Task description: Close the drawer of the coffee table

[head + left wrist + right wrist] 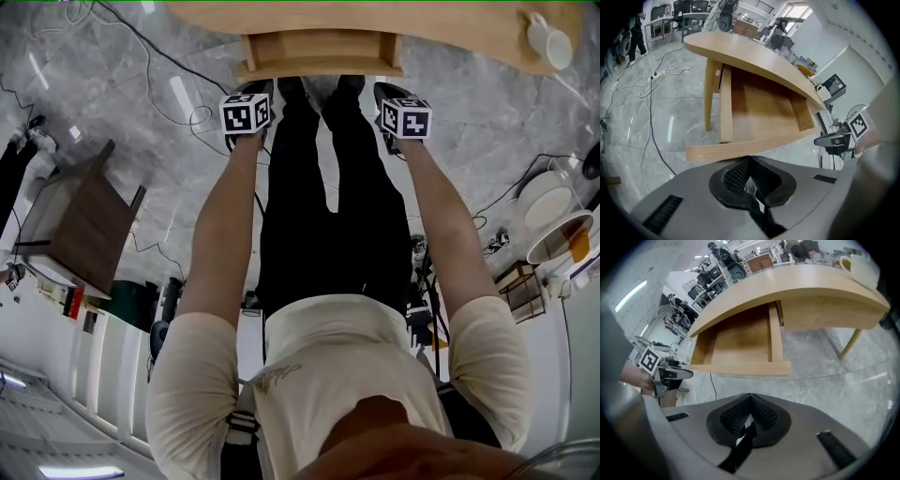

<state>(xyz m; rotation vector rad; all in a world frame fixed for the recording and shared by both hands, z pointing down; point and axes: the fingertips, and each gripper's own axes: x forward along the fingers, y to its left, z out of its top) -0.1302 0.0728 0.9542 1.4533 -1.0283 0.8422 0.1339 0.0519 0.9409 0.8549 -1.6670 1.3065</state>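
Drawer (754, 108) hangs well out from under the coffee table (740, 47) surface, empty inside. Left gripper (749, 164) and right gripper (750, 401) are both pinched closed on nothing, just short of the drawer front. Contact? Can't tell. Risk: a push from 1 side only skews it & it jams; a hard shove rattles the mug (855, 266) — seen in right gripper view, not left.

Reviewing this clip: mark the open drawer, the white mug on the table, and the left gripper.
drawer (740, 368), right gripper view, on its front panel.
white mug (860, 269), right gripper view, on its side wall.
left gripper (749, 161), left gripper view, between its closed fingertips.
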